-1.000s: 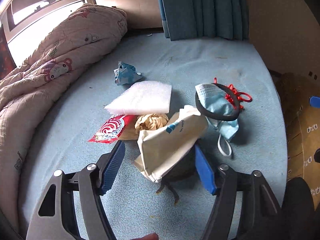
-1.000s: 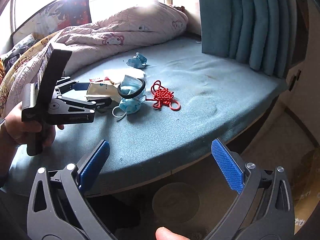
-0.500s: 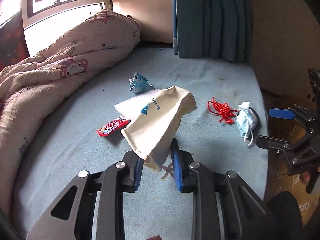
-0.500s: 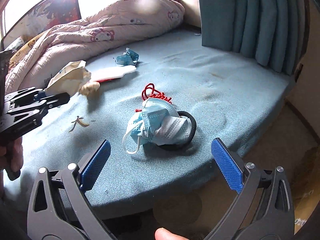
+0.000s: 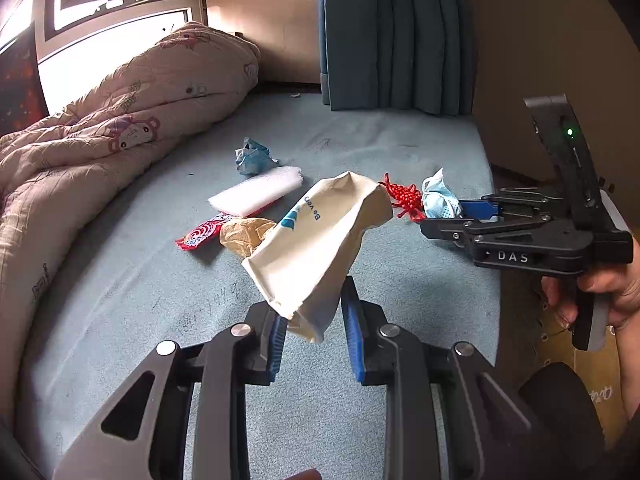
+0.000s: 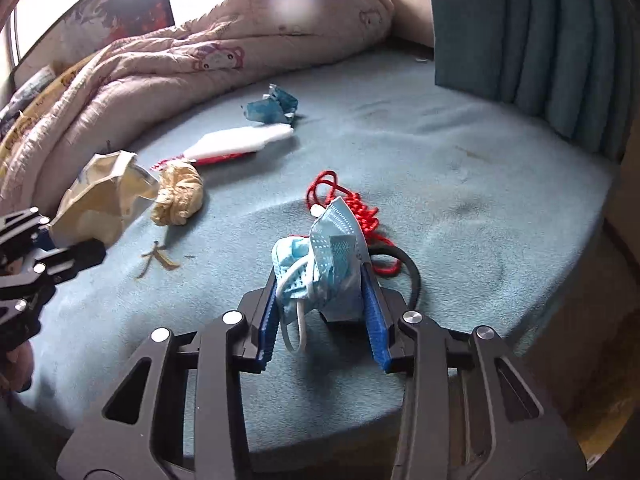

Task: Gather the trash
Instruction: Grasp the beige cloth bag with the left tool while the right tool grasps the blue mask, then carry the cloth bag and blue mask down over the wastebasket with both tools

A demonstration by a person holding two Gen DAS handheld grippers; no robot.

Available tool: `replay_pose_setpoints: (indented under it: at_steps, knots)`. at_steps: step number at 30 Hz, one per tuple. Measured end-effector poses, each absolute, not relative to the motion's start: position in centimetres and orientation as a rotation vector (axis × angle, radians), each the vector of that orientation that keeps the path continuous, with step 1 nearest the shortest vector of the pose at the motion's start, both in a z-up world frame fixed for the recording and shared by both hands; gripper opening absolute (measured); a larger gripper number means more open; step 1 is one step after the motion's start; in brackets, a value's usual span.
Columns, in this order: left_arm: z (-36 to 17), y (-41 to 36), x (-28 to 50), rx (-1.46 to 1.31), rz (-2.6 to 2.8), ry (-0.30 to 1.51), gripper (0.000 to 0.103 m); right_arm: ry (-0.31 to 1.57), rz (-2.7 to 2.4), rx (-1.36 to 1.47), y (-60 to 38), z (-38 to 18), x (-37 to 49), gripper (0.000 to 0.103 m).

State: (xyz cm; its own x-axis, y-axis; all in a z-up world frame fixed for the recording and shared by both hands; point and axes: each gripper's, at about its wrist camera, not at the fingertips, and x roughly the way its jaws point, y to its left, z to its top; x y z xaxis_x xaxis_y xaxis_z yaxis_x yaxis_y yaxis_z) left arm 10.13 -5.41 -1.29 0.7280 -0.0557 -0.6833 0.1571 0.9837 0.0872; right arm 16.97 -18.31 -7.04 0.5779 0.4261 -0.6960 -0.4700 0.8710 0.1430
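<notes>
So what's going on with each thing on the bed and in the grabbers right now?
Paper bag: crumpled, lifted off the bed, pinched by the left gripper.
Face mask: scrunched between the right gripper's pads, which have just closed on it.
Red knotted cord: lying loose on the bed.
White foam sheet: lying flat.
Blue wrapper: crumpled.
Tan paper wad: balled up.
Curtain: hanging.

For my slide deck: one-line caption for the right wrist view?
Right gripper closing on a crumpled blue face mask on the bed.
</notes>
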Motion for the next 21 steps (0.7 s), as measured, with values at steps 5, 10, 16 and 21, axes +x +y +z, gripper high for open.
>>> replay_pose_setpoints:
  at_steps: [5,10,16,21]
  knots:
    - [-1.3,-5.5,10.1,0.147,-0.112,0.743,0.025,0.753,0.709,0.108,-18.2,-5.4,16.5,0.033]
    - [-1.1,-5.6,10.0,0.141,-0.11,0.738,0.025,0.688,0.718,0.093,-18.0,-3.4,14.6,0.033]
    - [-0.3,-7.2,9.0,0.137,-0.133,0.726,0.025,0.666,0.646,-0.091,-19.1,-3.6,9.2,0.033]
    - [-0.3,-10.0,6.8,0.118,-0.174,0.721,0.025,0.712,0.612,-0.156,-21.7,-5.9,4.6,0.033]
